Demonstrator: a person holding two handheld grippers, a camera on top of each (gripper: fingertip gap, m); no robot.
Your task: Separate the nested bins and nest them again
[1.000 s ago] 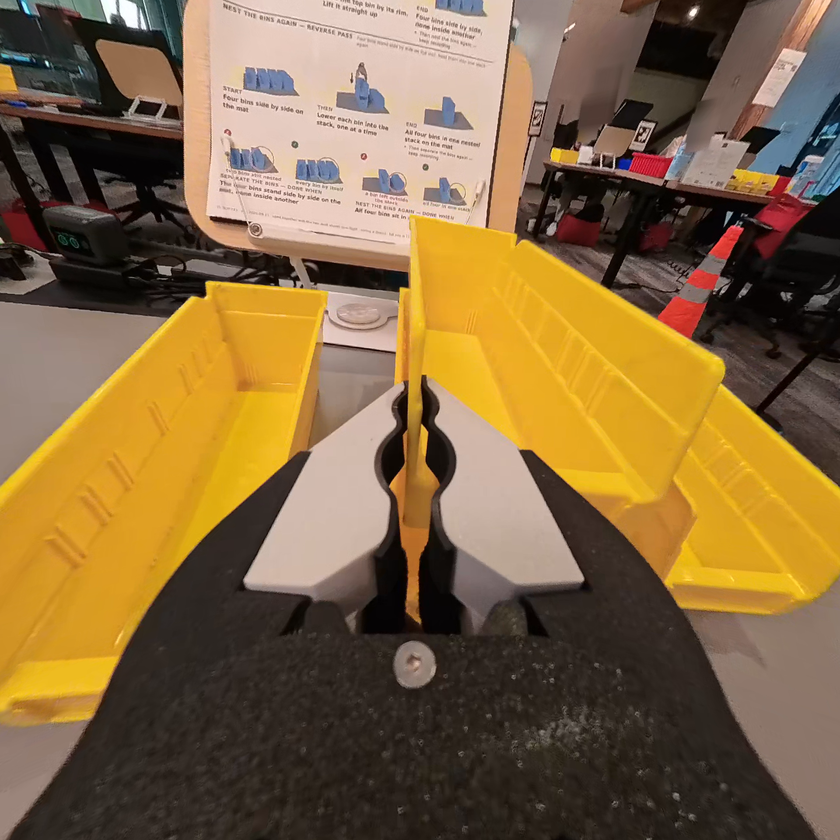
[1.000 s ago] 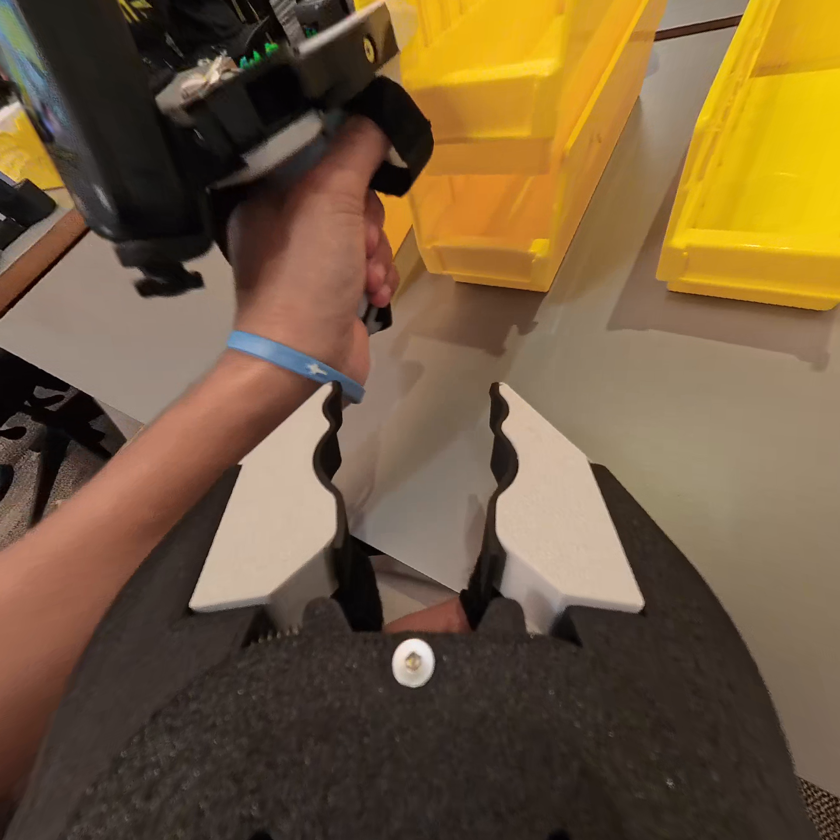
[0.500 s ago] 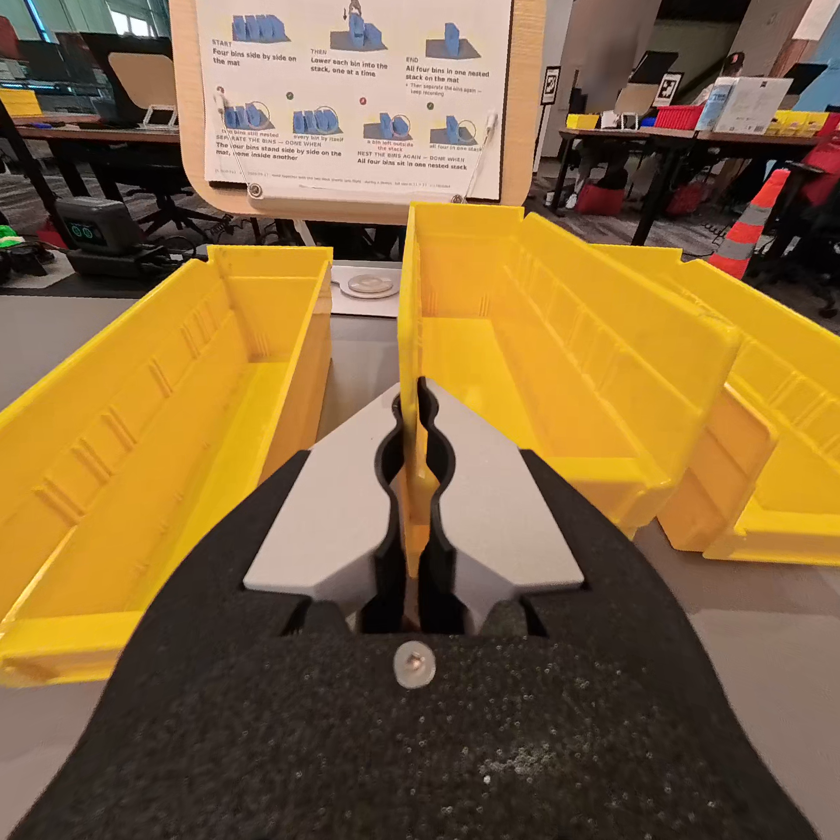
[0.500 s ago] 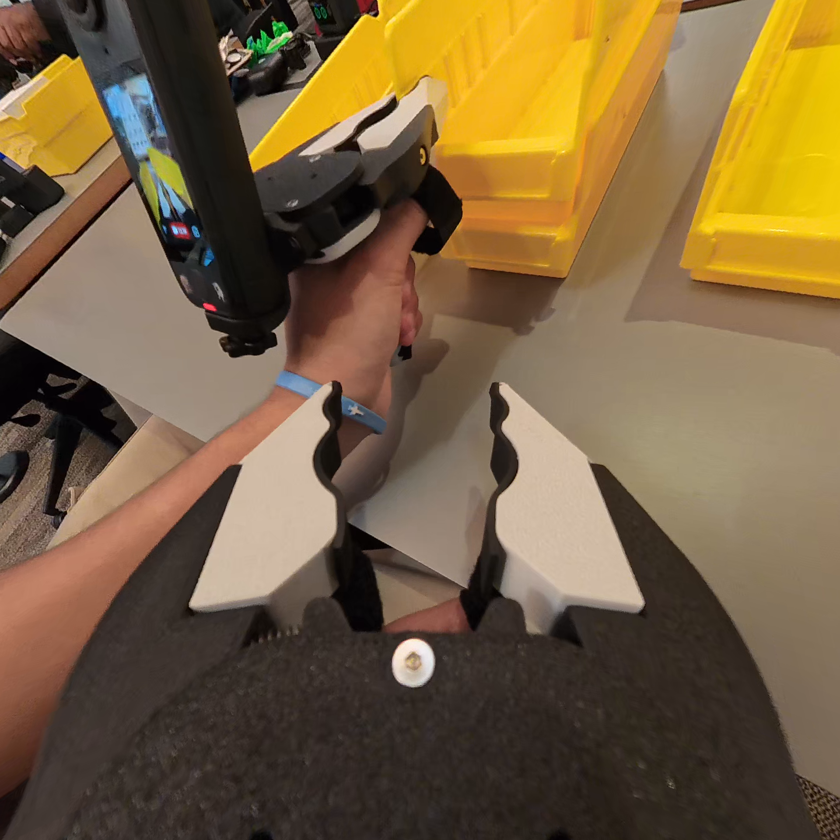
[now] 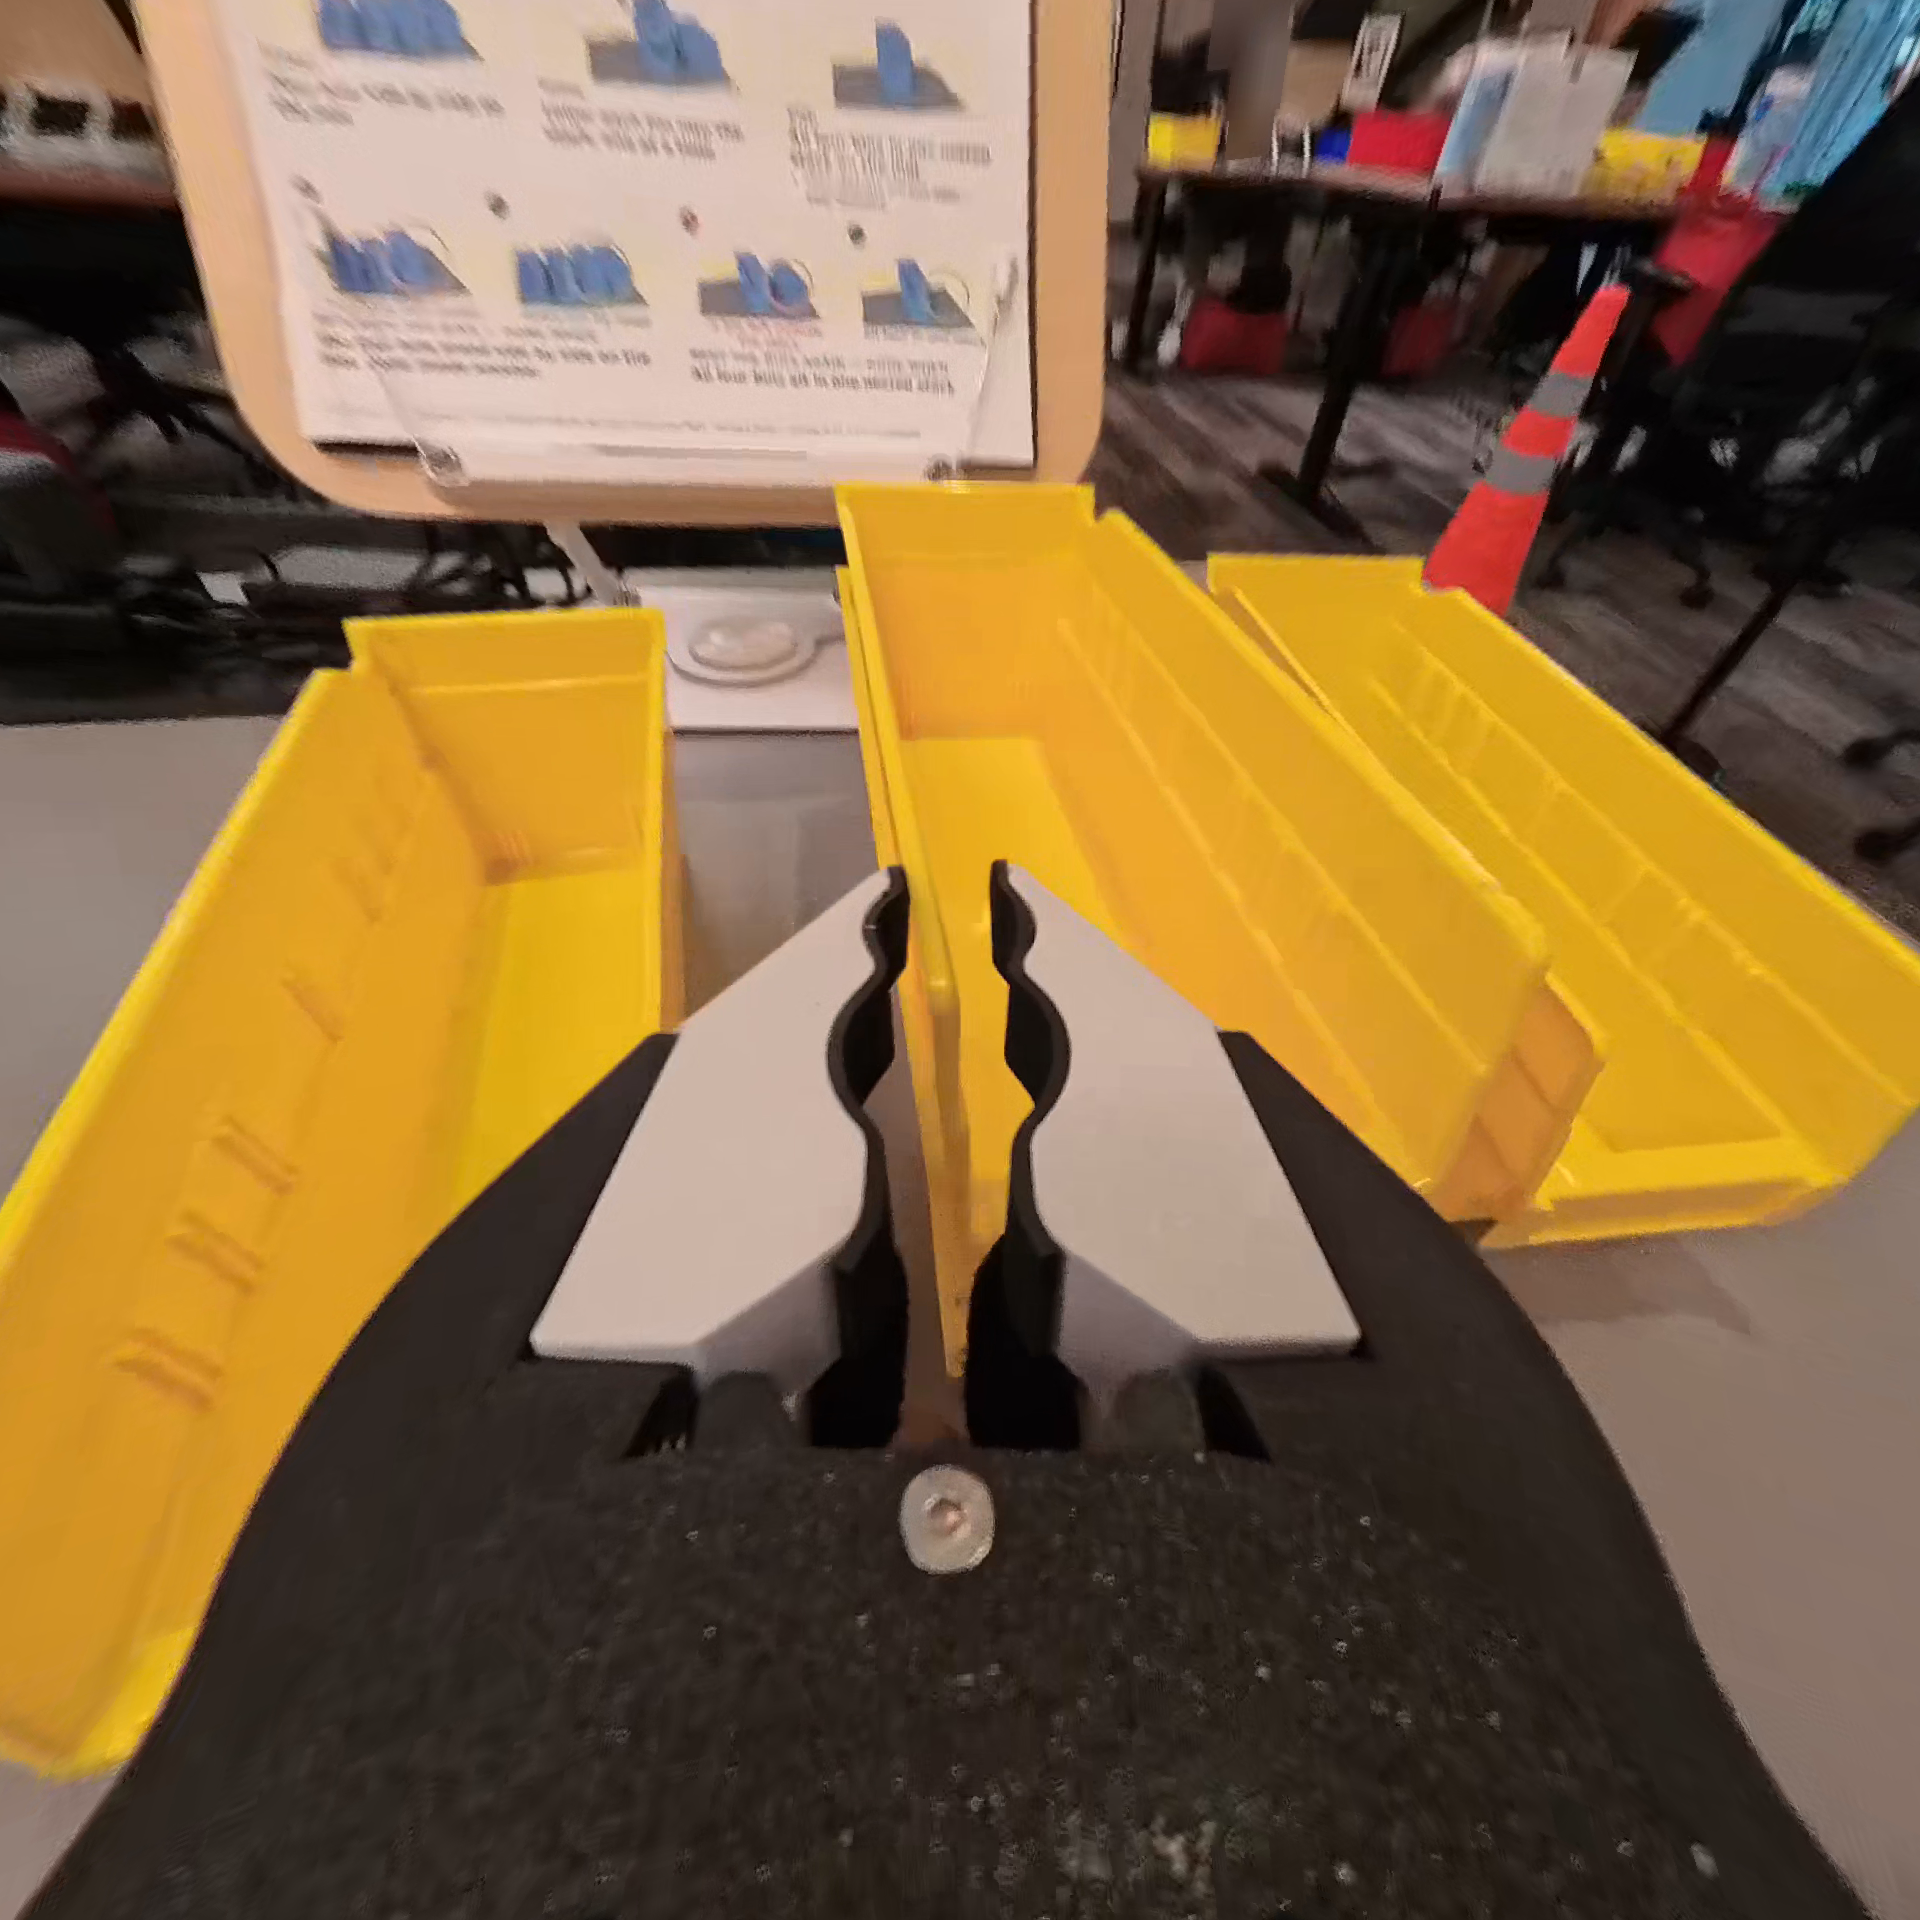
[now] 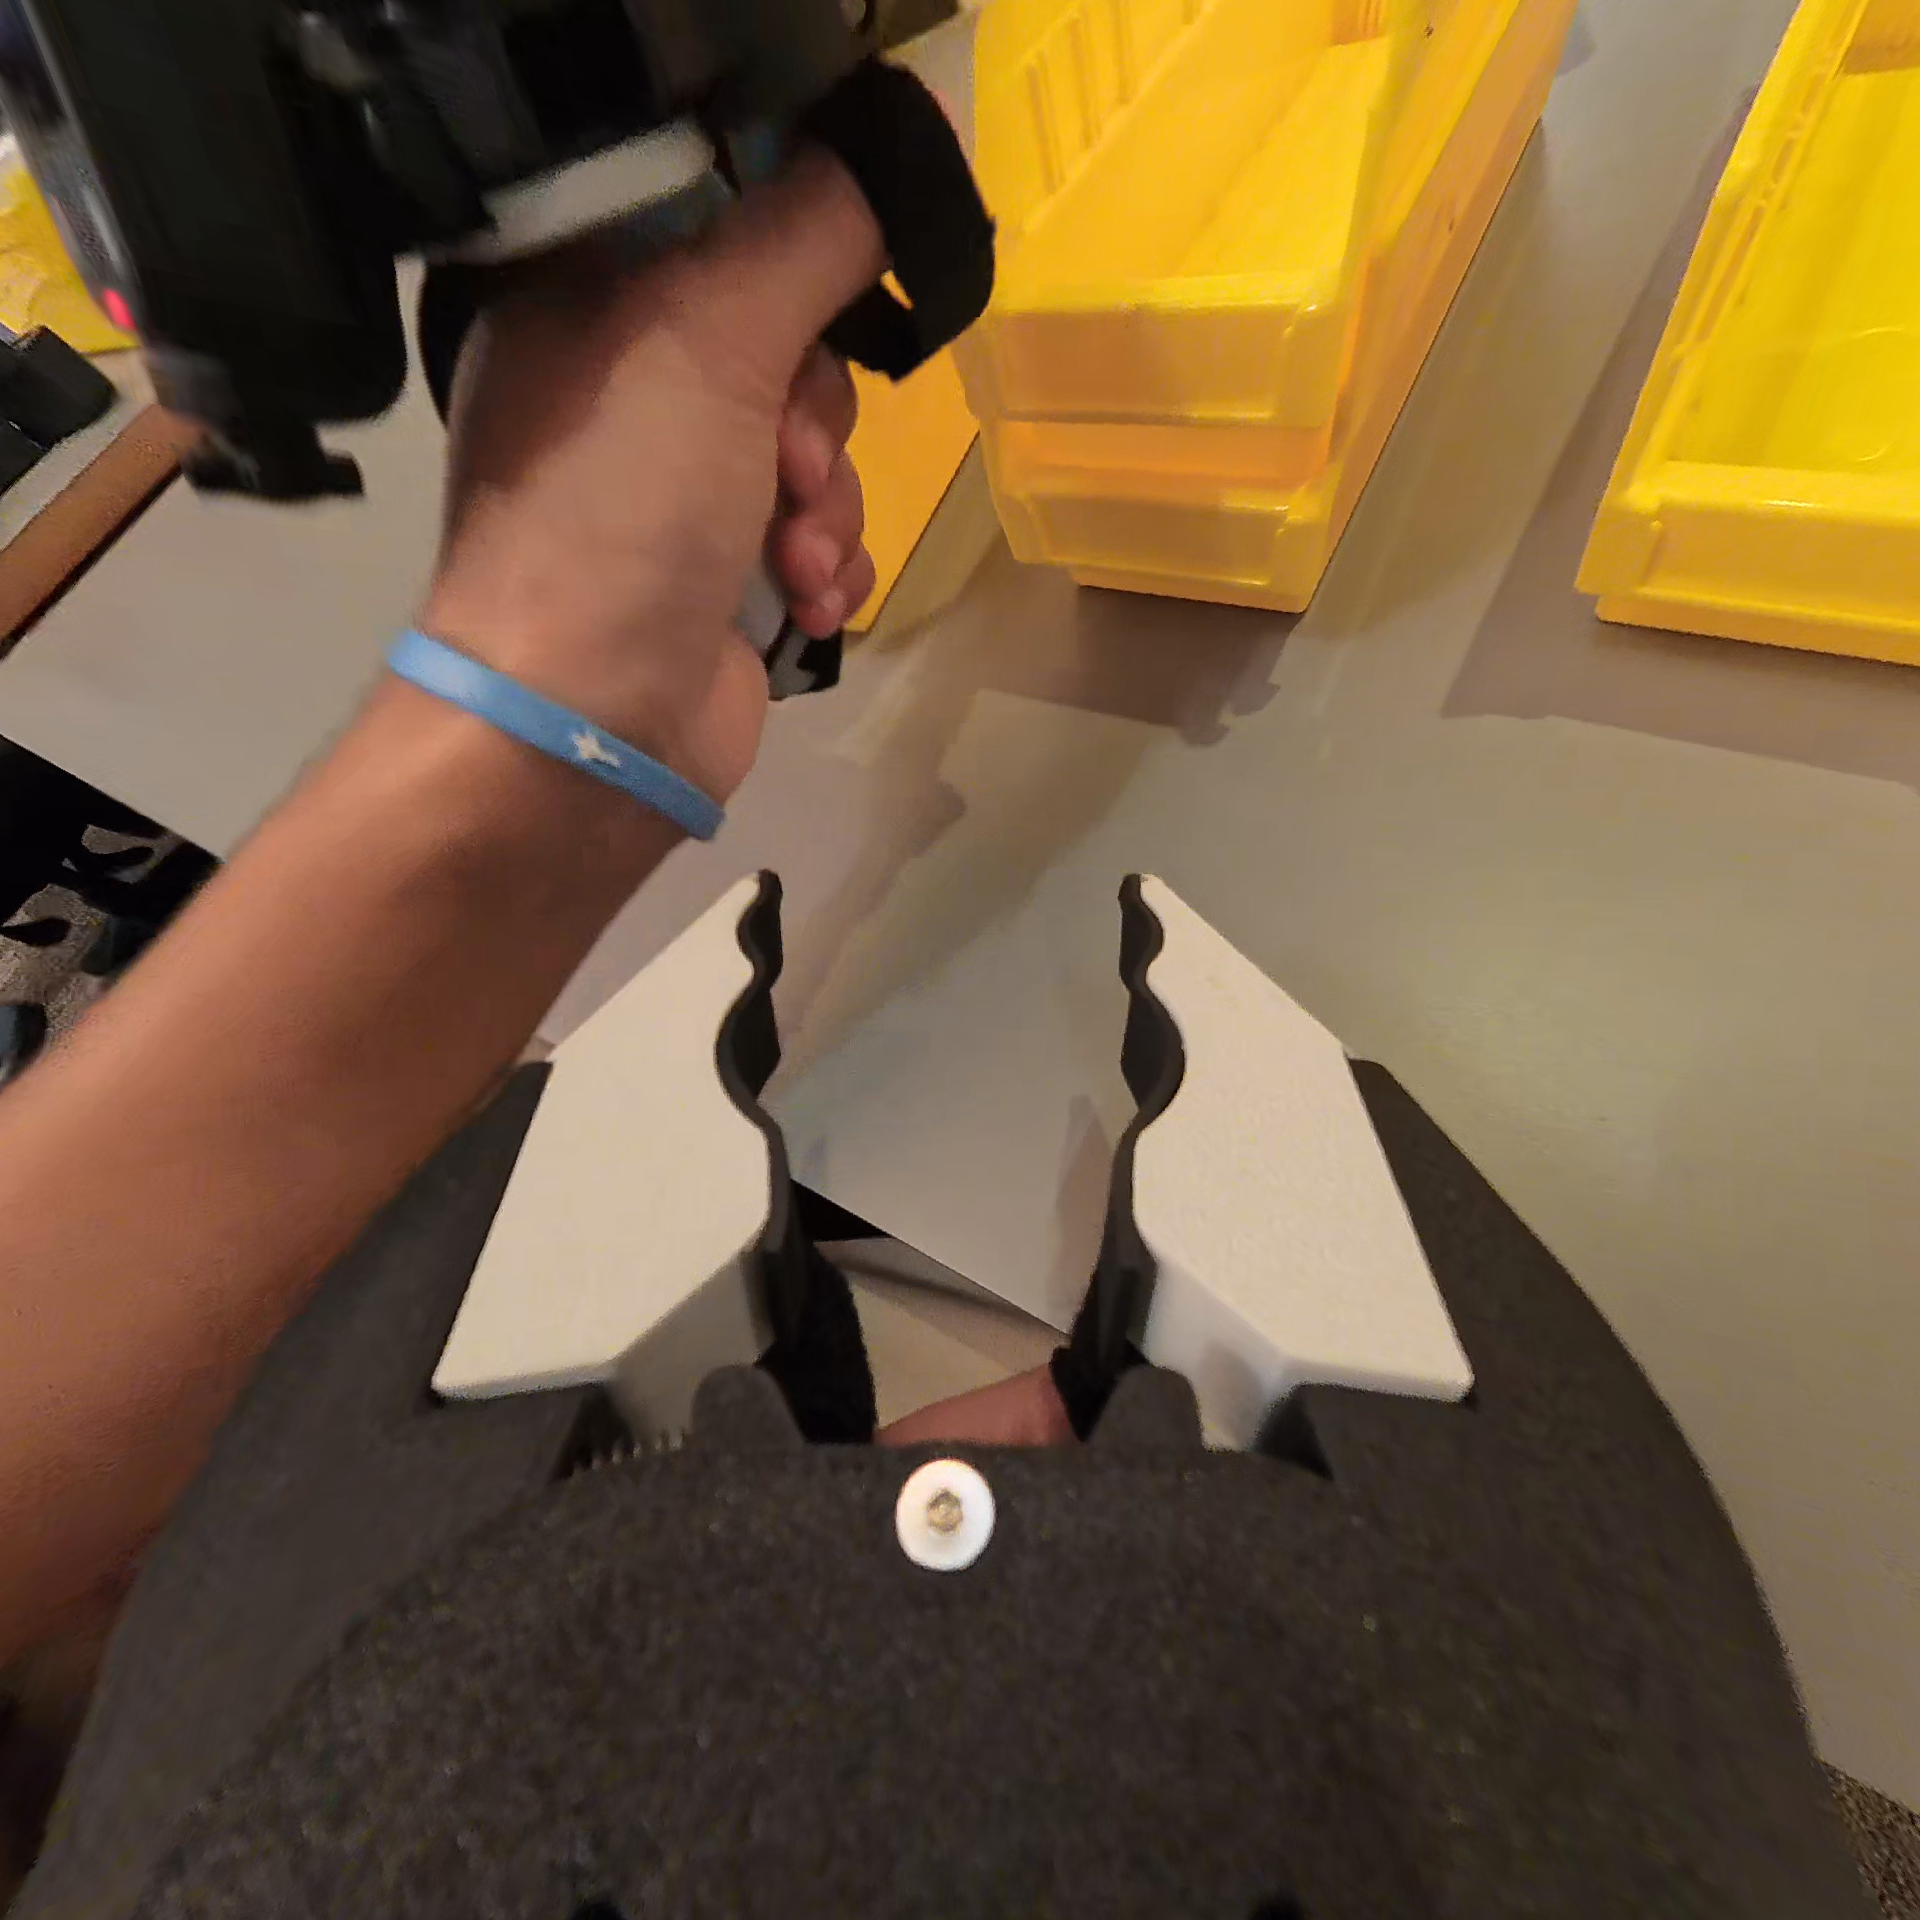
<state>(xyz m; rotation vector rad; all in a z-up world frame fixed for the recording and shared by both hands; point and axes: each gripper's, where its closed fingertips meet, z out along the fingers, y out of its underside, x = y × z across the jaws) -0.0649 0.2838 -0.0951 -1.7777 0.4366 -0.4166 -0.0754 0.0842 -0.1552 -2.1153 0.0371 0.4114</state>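
Note:
Three yellow bin groups stand on the grey table (image 6: 1455, 1039): a single bin on the left (image 5: 364, 1039), a middle bin (image 5: 1195, 883) nested in another, and a single bin on the right (image 5: 1662, 935). My left gripper (image 5: 945, 883) is open, its jaws straddling the middle bin's left wall with a small gap on each side. My right gripper (image 6: 945, 894) is open and empty above bare table. In the right wrist view the nested pair (image 6: 1195, 364) shows two stacked front lips, beside the right bin (image 6: 1787, 364). A hand (image 6: 623, 468) holds the left gripper.
An instruction board (image 5: 644, 239) stands behind the bins on a white base (image 5: 748, 665). An orange cone (image 5: 1538, 416) and other tables stand on the floor beyond. The table's edge runs at the left of the right wrist view (image 6: 104, 623).
My left gripper's jaws have opened off the middle bin's wall, which they were clamping before. The bin has come down level into the one beneath. My right gripper stays open and still.

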